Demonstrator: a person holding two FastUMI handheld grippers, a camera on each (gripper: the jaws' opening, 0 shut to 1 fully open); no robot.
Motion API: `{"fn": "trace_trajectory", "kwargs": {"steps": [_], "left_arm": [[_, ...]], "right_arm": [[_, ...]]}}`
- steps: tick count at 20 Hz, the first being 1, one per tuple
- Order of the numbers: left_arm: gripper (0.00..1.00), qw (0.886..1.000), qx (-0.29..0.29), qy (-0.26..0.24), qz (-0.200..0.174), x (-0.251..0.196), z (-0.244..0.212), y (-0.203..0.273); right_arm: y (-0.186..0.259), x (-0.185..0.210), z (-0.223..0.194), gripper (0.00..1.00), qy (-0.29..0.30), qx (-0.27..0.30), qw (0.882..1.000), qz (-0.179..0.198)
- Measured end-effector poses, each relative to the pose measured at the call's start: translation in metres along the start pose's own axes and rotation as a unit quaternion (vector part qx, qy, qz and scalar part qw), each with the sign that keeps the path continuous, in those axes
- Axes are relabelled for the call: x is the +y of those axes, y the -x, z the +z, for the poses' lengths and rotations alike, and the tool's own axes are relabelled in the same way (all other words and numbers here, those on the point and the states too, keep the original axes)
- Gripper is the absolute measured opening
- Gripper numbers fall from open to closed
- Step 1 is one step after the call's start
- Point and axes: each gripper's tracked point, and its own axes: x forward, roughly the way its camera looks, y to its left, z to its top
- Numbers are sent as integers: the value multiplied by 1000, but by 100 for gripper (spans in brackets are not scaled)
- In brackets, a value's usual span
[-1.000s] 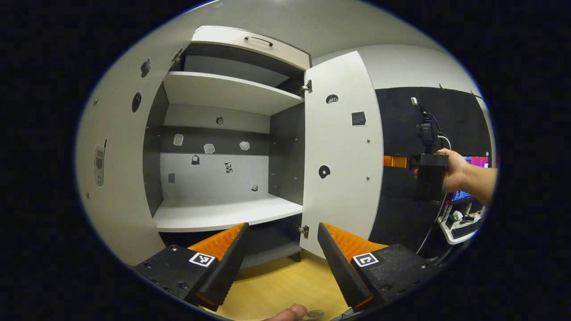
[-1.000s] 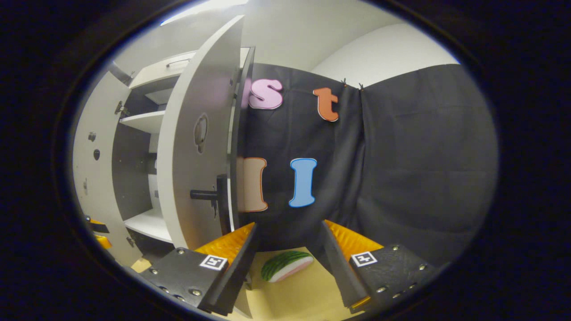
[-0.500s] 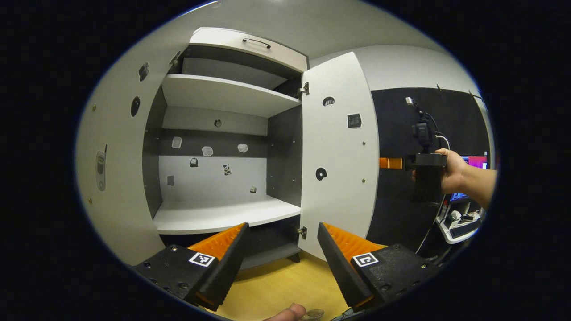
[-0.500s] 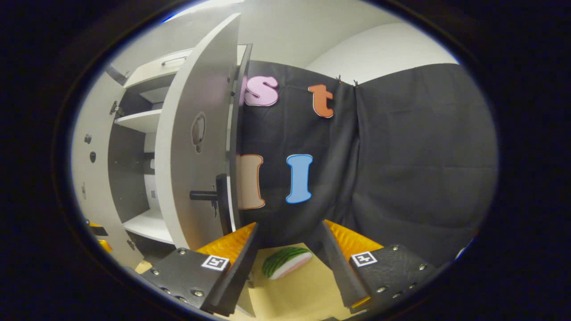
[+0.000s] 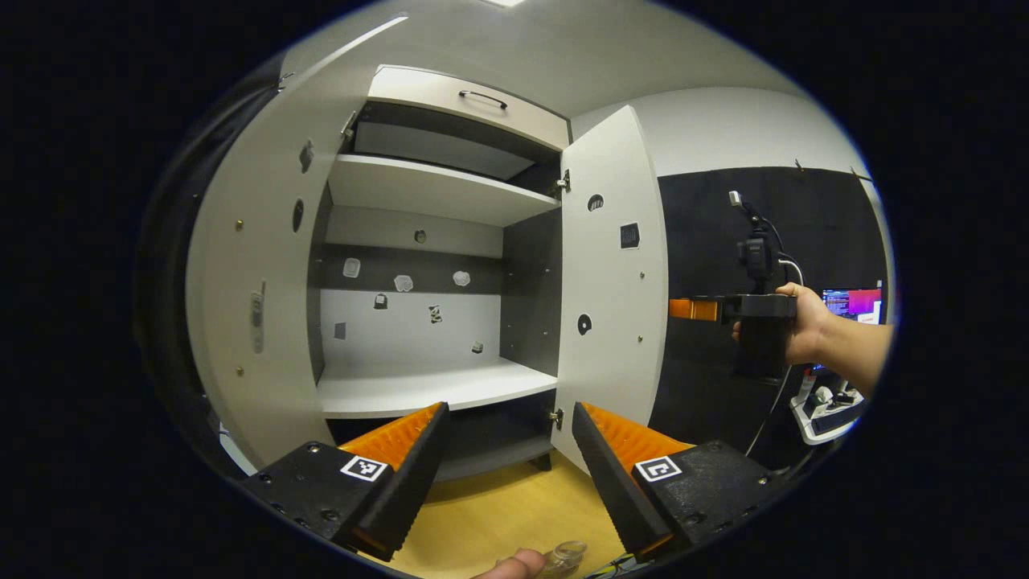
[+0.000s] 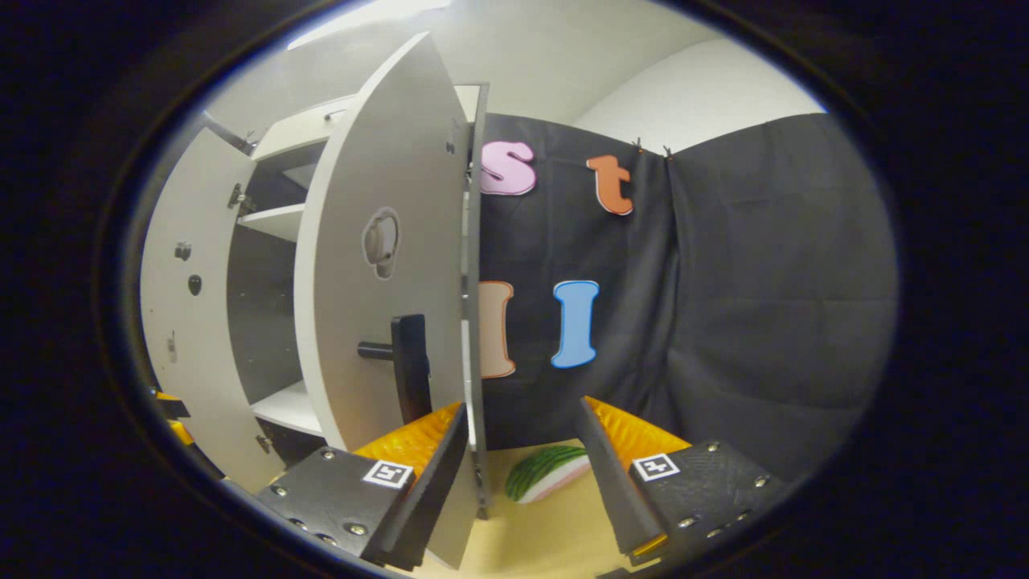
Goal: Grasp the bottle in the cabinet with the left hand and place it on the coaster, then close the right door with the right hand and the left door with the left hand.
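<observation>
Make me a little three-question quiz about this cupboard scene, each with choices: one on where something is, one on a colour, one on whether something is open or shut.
1. Where does the watermelon slice toy lie?
A. on the cabinet's lower shelf
B. on the wooden tabletop, beyond the right gripper's fingers
C. on the cabinet's top drawer

2. What colour is the right door's handle?
A. black
B. red
C. white

3. How does the cabinet stand?
A. both doors shut
B. right door shut, left open
C. both doors open

Answers:
1 B: the right gripper view shows it on the tabletop between the right gripper's spread fingers.
2 A: the handle is dark against the pale right door.
3 C: the left gripper view shows the left door and right door swung out, shelves exposed.
</observation>
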Motion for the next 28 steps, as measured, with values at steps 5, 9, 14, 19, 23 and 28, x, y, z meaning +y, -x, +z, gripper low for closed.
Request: {"fn": "trace_trajectory", "kwargs": {"steps": [5,9,14,19,23,28], "left_arm": [[96,997,4,-1,74,41,8,50],[96,992,18,1,127,73,8,97],[96,983,29,-3,182,107,11,142],[93,972,40,8,231,152,24,165],[96,964,39,39,260,193,32,153],[97,946,27,70,315,250,56,143]], "right_arm": [[-4,68,-7,91,-29,4,998,53],[44,127,19,89,-65,-35,991,114],[164,137,9,93,-10,-31,992,122],[269,107,-18,89,-13,19,998,64],[346,100,-18,93,-43,17,996,75],[411,91,-6,93,-38,2,997,69]]}}
